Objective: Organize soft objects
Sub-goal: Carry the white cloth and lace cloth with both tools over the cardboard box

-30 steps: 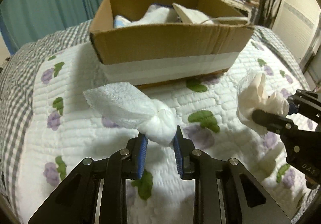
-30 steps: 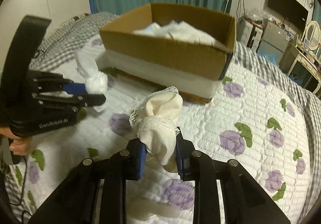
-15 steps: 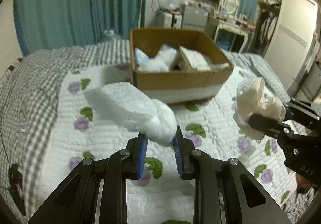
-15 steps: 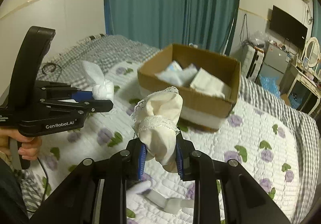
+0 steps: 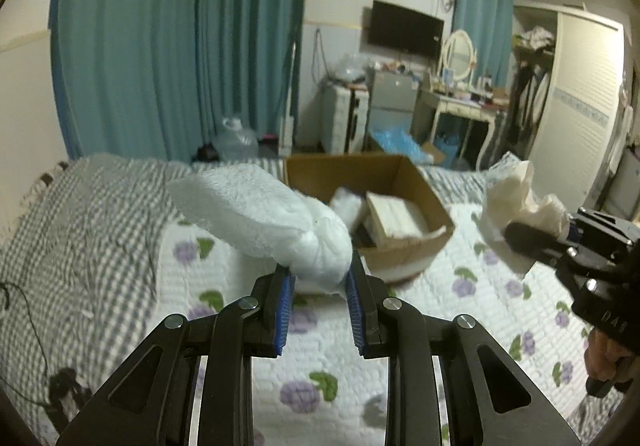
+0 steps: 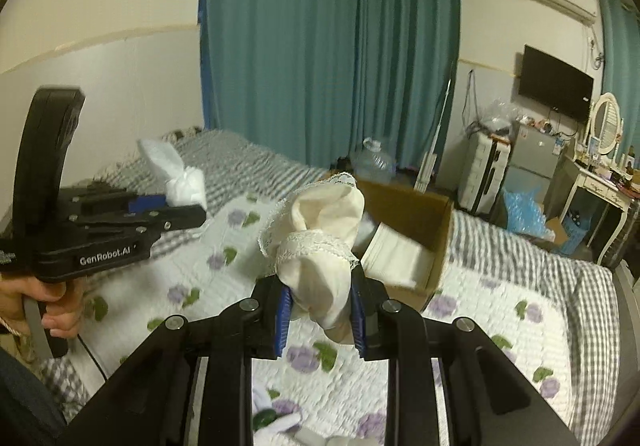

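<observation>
Both grippers are loaded and held in the air above the bed, so the step in hand looks like the carry toward the cardboard box. The left gripper has its fingers clamped on the knotted end of a white fluffy sock bundle, whose loose end juts up and to the left. The right gripper has its fingers clamped on a cream lace-trimmed sock bundle, raised upright. The box sits on the quilt toward the far edge of the bed, open at the top, with white folded pieces already inside. More small white pieces lie on the quilt at the near edge. The next move likely calls for bringing each bundle over the box's open top, clear of its near wall, before the fingers part, one gripper at a time so they do not collide.
</observation>
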`<state>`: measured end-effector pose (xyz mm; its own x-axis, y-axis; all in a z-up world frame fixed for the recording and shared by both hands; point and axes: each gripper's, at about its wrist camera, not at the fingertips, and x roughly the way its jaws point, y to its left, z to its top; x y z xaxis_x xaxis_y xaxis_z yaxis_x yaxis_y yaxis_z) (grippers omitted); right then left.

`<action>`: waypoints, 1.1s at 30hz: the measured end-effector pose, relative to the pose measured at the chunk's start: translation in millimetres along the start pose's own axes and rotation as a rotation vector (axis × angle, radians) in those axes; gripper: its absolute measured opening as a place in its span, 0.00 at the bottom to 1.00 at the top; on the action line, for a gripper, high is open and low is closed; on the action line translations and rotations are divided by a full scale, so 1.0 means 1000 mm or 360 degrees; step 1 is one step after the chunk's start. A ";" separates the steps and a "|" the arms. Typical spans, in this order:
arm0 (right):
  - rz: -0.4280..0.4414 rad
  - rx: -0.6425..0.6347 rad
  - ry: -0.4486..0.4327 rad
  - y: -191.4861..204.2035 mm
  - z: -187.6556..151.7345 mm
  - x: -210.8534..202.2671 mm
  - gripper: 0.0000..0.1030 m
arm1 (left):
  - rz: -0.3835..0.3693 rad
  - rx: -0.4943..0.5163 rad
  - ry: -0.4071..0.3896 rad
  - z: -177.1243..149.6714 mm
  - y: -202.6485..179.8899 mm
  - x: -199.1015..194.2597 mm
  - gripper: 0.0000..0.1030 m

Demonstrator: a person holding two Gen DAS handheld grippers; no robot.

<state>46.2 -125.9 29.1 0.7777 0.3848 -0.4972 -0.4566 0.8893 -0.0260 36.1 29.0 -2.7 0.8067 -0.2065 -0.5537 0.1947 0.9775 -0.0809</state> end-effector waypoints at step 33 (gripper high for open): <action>-0.0094 0.0048 0.0005 -0.078 0.030 0.121 0.23 | 0.0019 -0.0010 -0.0008 0.055 0.015 0.112 0.23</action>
<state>188.7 -141.9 -3.2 0.8017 0.3306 -0.4980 -0.3967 0.9175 -0.0295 160.2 18.7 -20.3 0.8120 -0.1948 -0.5503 0.1815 0.9802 -0.0792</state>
